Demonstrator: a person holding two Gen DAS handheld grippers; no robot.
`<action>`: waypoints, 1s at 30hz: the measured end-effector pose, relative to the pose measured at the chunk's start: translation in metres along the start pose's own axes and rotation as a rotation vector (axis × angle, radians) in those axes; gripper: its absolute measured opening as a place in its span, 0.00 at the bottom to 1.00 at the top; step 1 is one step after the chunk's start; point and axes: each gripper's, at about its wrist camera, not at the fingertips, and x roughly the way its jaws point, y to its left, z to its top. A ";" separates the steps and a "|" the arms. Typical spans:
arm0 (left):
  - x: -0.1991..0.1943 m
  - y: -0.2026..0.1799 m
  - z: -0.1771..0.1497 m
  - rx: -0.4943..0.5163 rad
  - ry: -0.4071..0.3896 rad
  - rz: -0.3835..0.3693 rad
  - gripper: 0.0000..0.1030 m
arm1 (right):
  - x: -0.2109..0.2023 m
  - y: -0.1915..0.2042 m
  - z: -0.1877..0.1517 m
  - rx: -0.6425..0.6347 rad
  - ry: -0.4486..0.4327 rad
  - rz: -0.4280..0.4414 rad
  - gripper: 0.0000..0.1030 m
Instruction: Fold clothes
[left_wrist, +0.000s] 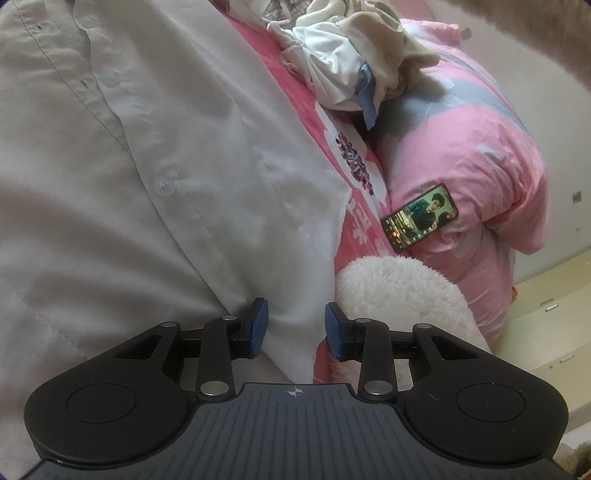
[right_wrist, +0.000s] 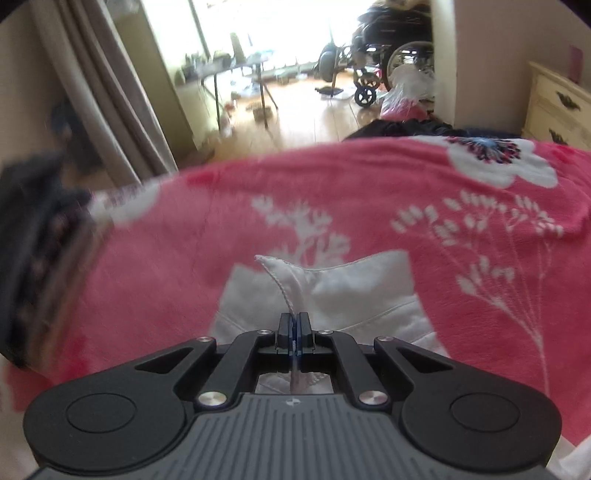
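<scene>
A white button-up shirt (left_wrist: 155, 155) lies spread on a pink flowered blanket (left_wrist: 354, 225), filling the left wrist view. My left gripper (left_wrist: 295, 326) is open, its blue pads (left_wrist: 258, 325) apart over the shirt's lower right edge, holding nothing. In the right wrist view my right gripper (right_wrist: 294, 328) is shut on a hemmed edge of the white shirt (right_wrist: 332, 284), which rises as a pinched fold from the jaws above the pink blanket (right_wrist: 369, 206).
A heap of unfolded clothes (left_wrist: 354, 62) lies at the far end. A lit phone (left_wrist: 419, 218) rests against a pink duvet (left_wrist: 472, 155). A white fluffy item (left_wrist: 402, 291) lies by my left gripper. A blurred dark object (right_wrist: 33, 251) is at the left, a wheelchair (right_wrist: 391, 62) beyond.
</scene>
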 end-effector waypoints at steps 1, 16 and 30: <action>0.000 0.000 0.000 -0.001 0.002 -0.002 0.32 | 0.009 0.002 -0.003 -0.006 0.018 -0.005 0.04; 0.000 -0.004 -0.001 0.021 0.005 0.019 0.32 | -0.136 -0.036 0.001 -0.032 -0.127 0.085 0.39; 0.003 -0.016 -0.006 0.092 -0.008 0.080 0.32 | -0.099 0.021 -0.143 -0.507 0.162 -0.137 0.24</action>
